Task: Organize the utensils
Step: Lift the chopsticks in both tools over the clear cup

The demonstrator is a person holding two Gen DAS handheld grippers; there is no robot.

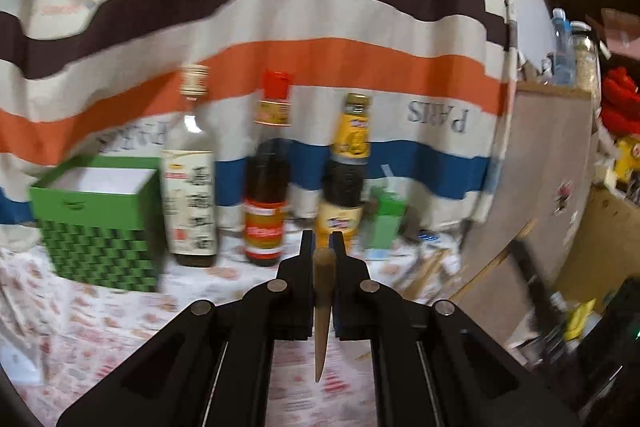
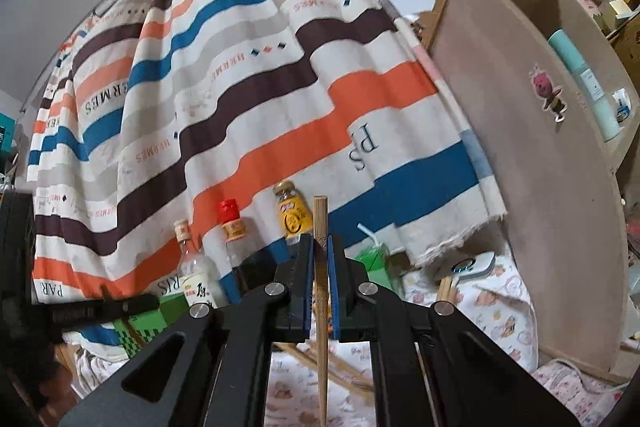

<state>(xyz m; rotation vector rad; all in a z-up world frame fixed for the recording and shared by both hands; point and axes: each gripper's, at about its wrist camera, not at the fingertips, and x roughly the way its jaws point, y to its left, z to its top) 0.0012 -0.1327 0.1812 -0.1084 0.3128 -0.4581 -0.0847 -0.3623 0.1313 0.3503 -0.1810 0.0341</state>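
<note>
My left gripper [image 1: 322, 239] is shut on a wooden chopstick [image 1: 322, 307], which hangs with its thin tip down over the printed tablecloth [image 1: 100, 331]. An open green box [image 1: 100, 223] stands at the left, lower and further left than the gripper. My right gripper [image 2: 320, 243] is shut on a second wooden chopstick [image 2: 321, 307], held upright, blunt end up. More loose chopsticks [image 2: 340, 367] lie on the cloth under the right gripper. In the right wrist view the other gripper [image 2: 92, 307] shows at the left, over the green box [image 2: 148, 327].
A clear bottle [image 1: 192, 179], a red-capped sauce bottle [image 1: 266, 187] and a yellow-capped one [image 1: 346, 171] stand in a row before a striped hanging cloth [image 1: 280, 7]. A small green carton [image 1: 382, 223] with a straw stands beside them. A wooden shelf side [image 2: 540, 167] rises at the right.
</note>
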